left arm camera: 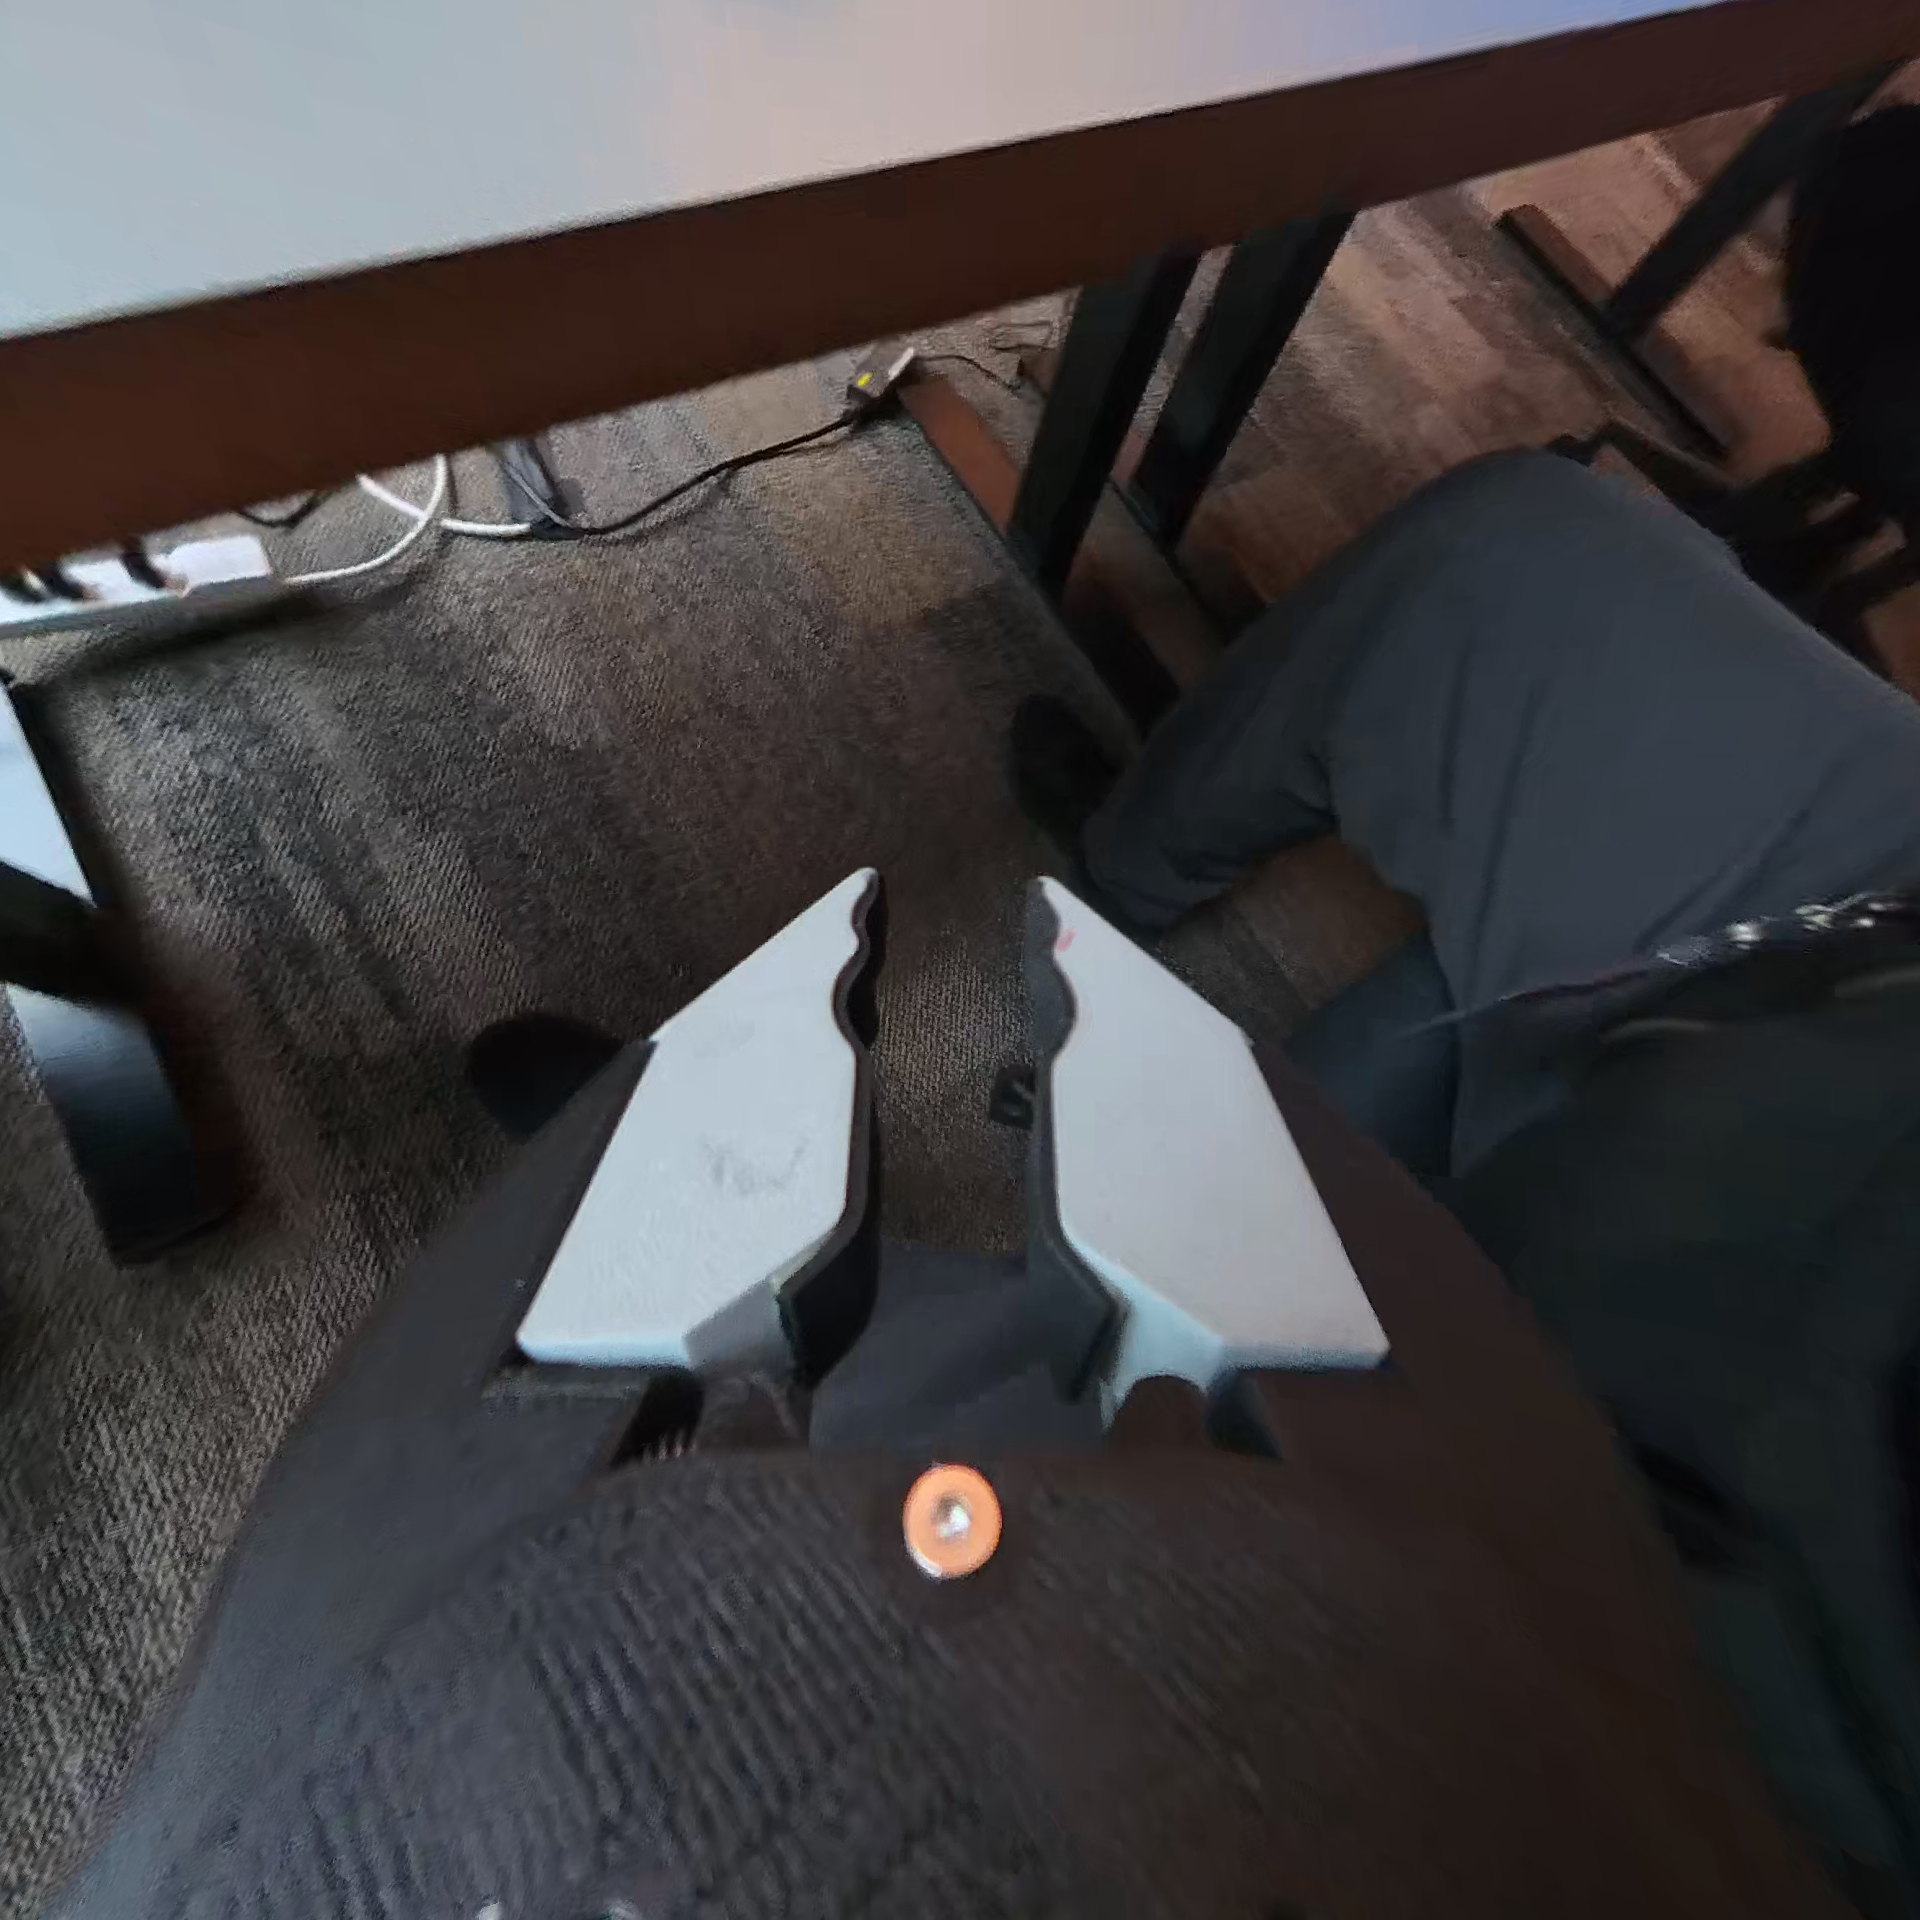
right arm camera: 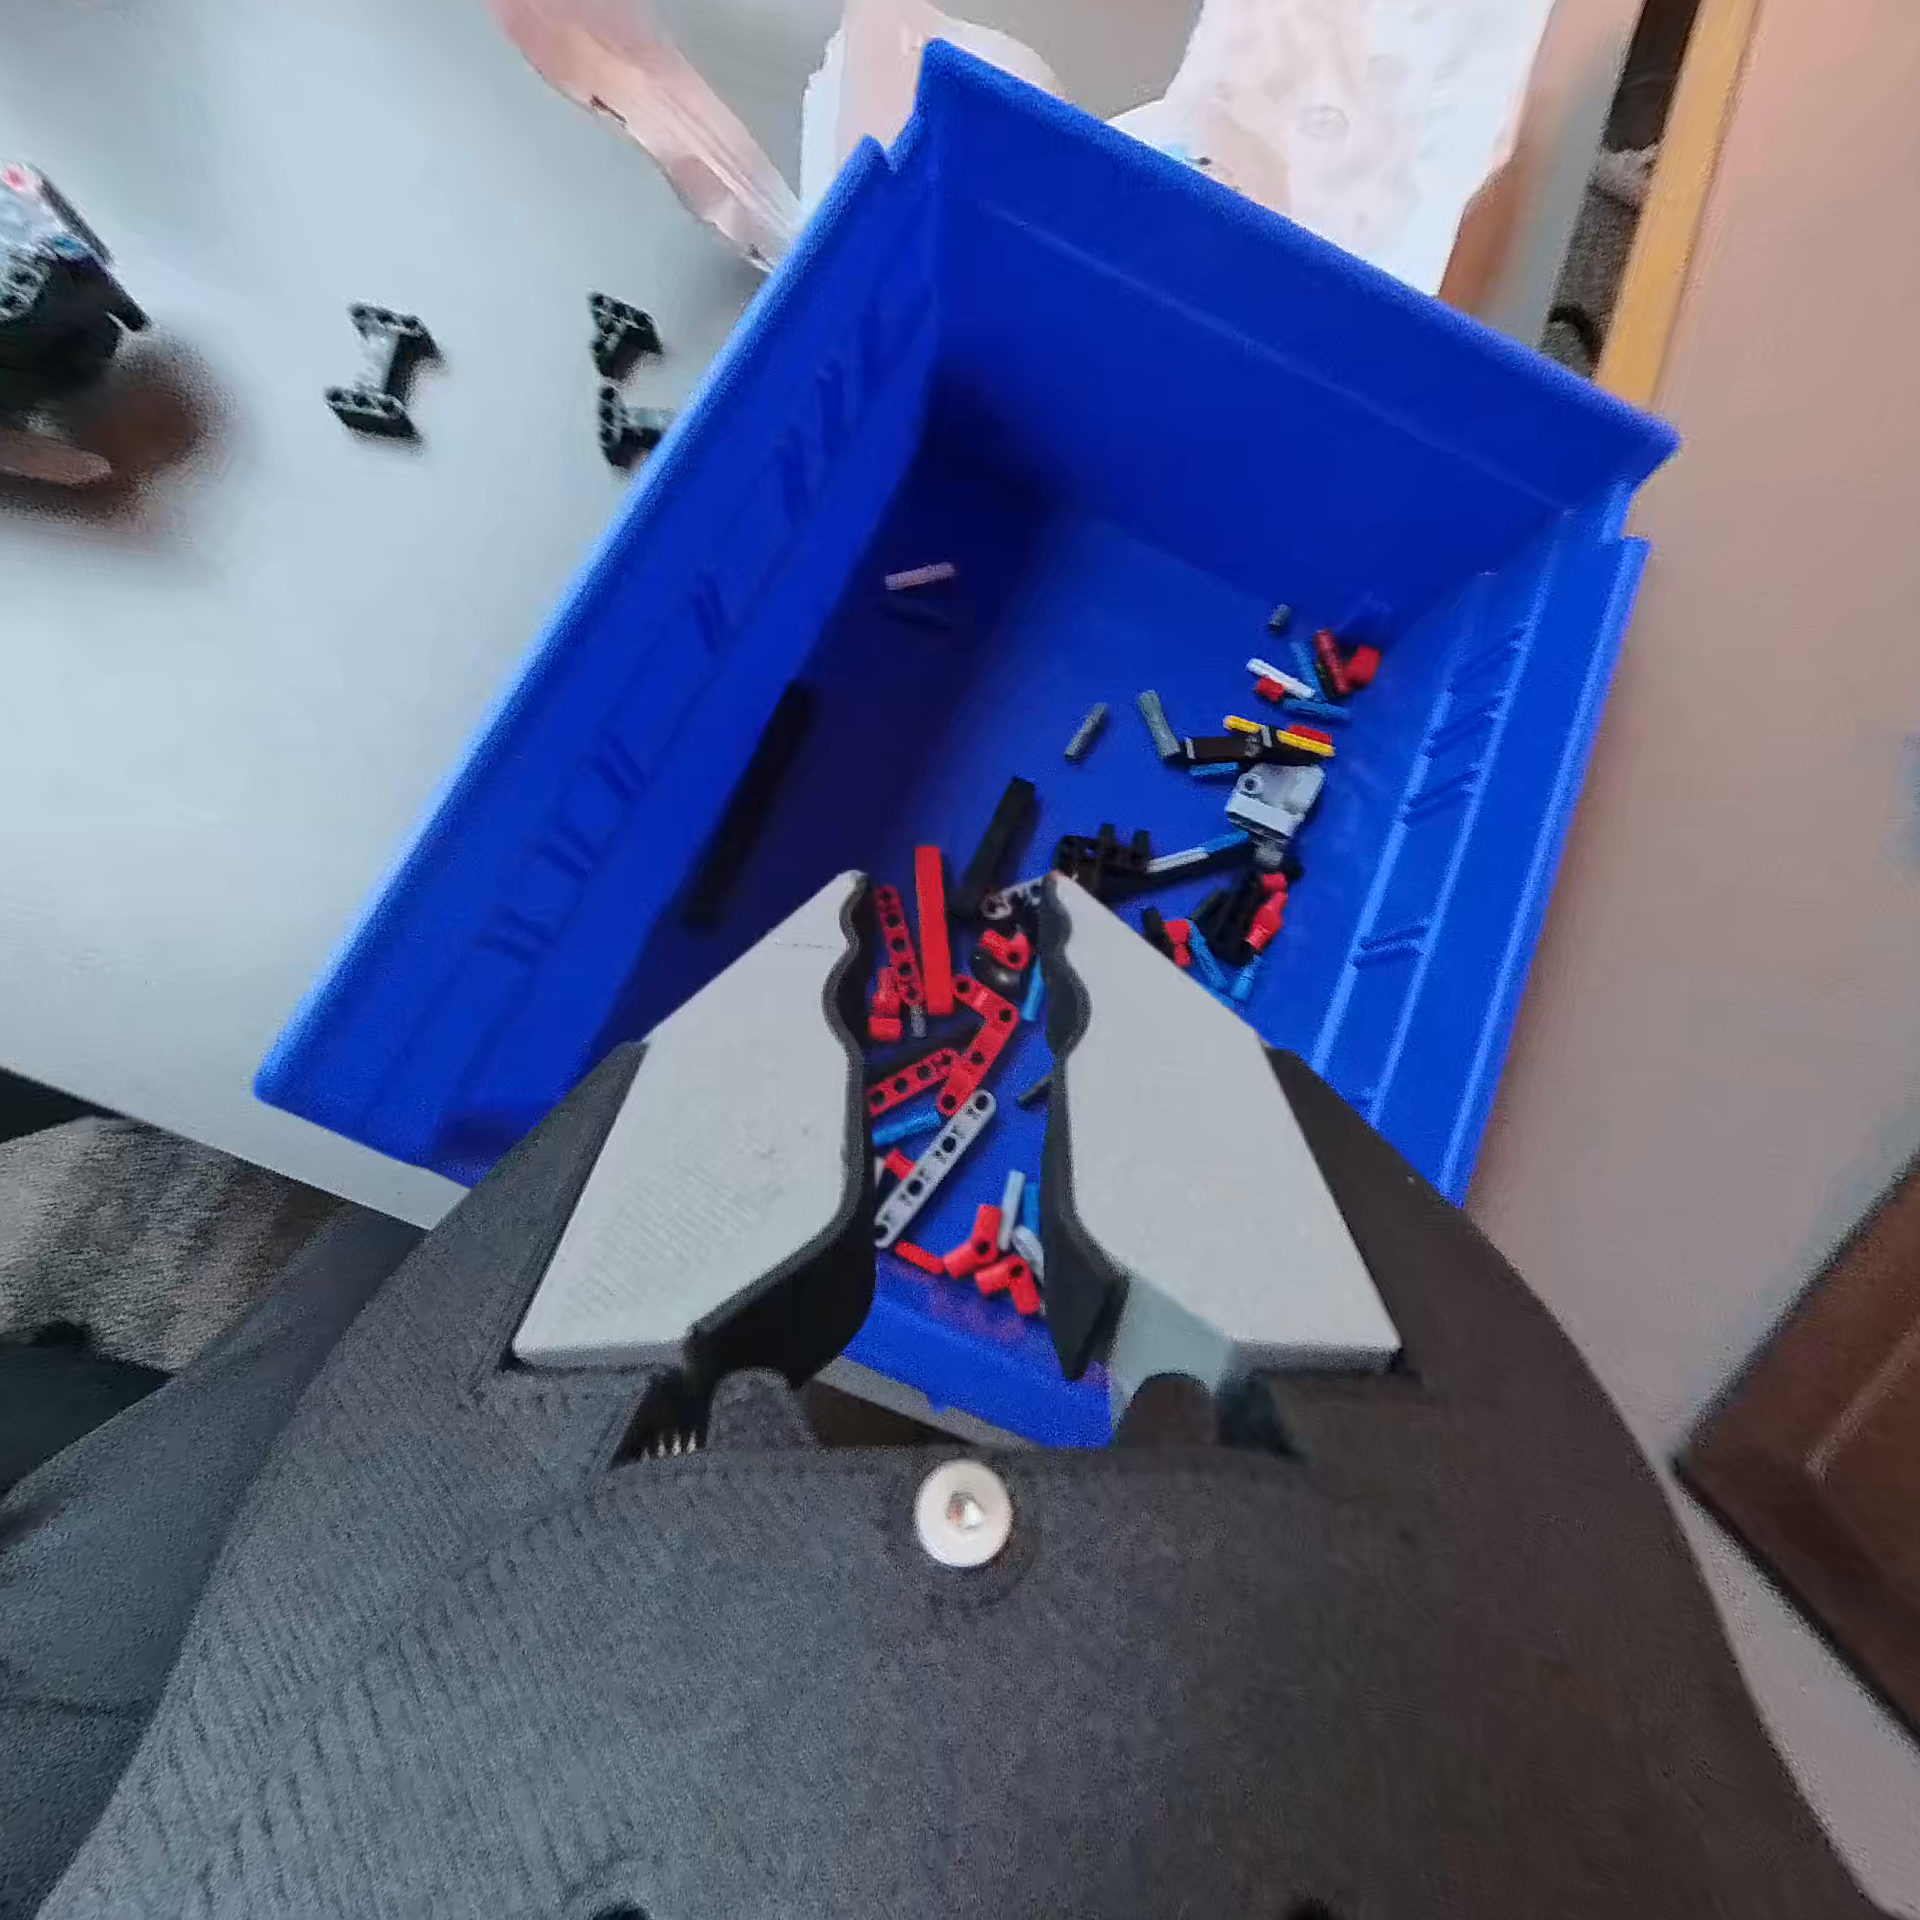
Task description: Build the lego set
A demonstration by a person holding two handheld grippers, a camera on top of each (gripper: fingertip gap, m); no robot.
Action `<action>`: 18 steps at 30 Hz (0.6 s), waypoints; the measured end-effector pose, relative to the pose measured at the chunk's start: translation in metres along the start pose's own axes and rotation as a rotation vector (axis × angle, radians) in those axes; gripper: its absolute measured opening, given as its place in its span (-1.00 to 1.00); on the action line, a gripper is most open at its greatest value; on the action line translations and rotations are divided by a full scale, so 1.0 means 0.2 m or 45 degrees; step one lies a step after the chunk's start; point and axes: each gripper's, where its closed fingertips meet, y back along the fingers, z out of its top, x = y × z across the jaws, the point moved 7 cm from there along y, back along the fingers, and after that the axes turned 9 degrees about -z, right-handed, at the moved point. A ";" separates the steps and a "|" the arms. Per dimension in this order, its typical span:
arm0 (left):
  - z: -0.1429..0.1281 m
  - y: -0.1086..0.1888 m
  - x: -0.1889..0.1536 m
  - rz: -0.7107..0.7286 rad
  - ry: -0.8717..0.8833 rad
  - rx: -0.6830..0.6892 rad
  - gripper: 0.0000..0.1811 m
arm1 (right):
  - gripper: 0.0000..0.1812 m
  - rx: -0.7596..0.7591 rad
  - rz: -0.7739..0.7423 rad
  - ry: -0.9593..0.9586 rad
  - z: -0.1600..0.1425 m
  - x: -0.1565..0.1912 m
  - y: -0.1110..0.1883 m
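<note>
In the right wrist view a blue bin (right arm camera: 727, 623) stands on the white table (right arm camera: 312, 727). It holds several loose red, black, grey and blue lego pieces (right arm camera: 940, 1049). My right gripper (right arm camera: 954, 883) is open and empty, hovering above the bin's near end over the pieces. Two black lego frames (right arm camera: 382, 372) (right arm camera: 623, 376) lie on the table left of the bin. A dark lego assembly (right arm camera: 47, 275) sits at the far left. My left gripper (left arm camera: 956, 888) is open and empty, held below the table edge (left arm camera: 727, 312) over the carpet.
In the left wrist view, a person's leg in blue-grey trousers (left arm camera: 1558, 748) is at the right. Black table legs (left arm camera: 1122, 416), cables (left arm camera: 623, 499) and a power strip (left arm camera: 156, 571) are on the carpet. In the right wrist view, clear plastic bags (right arm camera: 1340, 114) lie behind the bin.
</note>
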 end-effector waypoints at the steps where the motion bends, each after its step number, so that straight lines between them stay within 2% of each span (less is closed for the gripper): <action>1: 0.04 -0.01 0.01 -0.021 -0.014 0.002 -0.72 | -0.69 0.019 0.023 -0.020 -0.01 -0.01 -0.02; 6: 0.34 -0.02 0.07 -0.019 -0.149 -0.046 -0.72 | -0.57 0.170 0.183 -0.124 -0.03 -0.03 -0.07; 7: 0.39 -0.01 0.07 -0.022 -0.157 -0.059 -0.72 | -0.57 0.130 0.161 -0.145 0.00 -0.04 -0.04; 9: 0.53 0.00 0.06 -0.042 -0.203 -0.104 -0.71 | -0.64 -0.105 0.299 -0.200 0.09 0.03 0.06; 11: 0.68 0.00 0.04 -0.024 -0.307 -0.138 -0.68 | -0.56 -0.265 0.448 -0.192 0.18 0.15 0.17; 14: 0.92 -0.06 0.02 -0.005 -0.491 -0.131 -0.57 | -0.37 -0.448 0.495 -0.026 0.29 0.43 0.24; 16: 1.08 -0.16 0.03 0.023 -0.551 -0.100 -0.49 | -0.37 -0.483 0.409 0.057 0.34 0.66 0.17; 18: 1.23 -0.28 0.08 0.131 -0.550 -0.128 -0.51 | -0.07 -0.463 0.288 0.081 0.39 0.88 0.02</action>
